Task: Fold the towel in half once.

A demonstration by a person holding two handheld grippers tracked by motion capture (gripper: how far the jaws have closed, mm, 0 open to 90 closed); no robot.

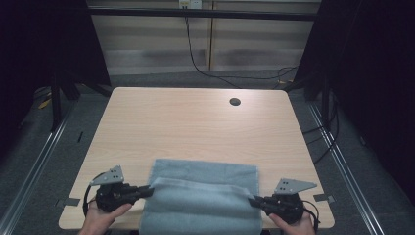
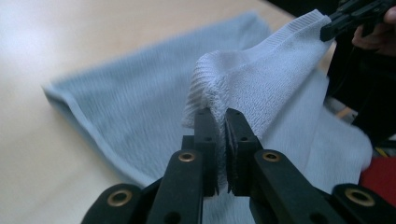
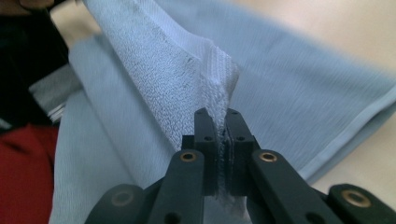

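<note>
A pale blue towel [image 1: 203,193] lies at the near edge of the wooden tabletop [image 1: 195,122], its front part hanging over the edge. The left tool [image 1: 149,190] is clamped on the towel's left corner, jaws closed tight on the cloth. The right tool [image 1: 252,199] pinches the right corner the same way. Between them the gripped edge is lifted and stretched above the rest of the towel.

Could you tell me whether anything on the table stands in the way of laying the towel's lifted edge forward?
Nothing visible does. Both the left gripper and right gripper pinch the towel, and the table beyond it is bare wood.
</note>
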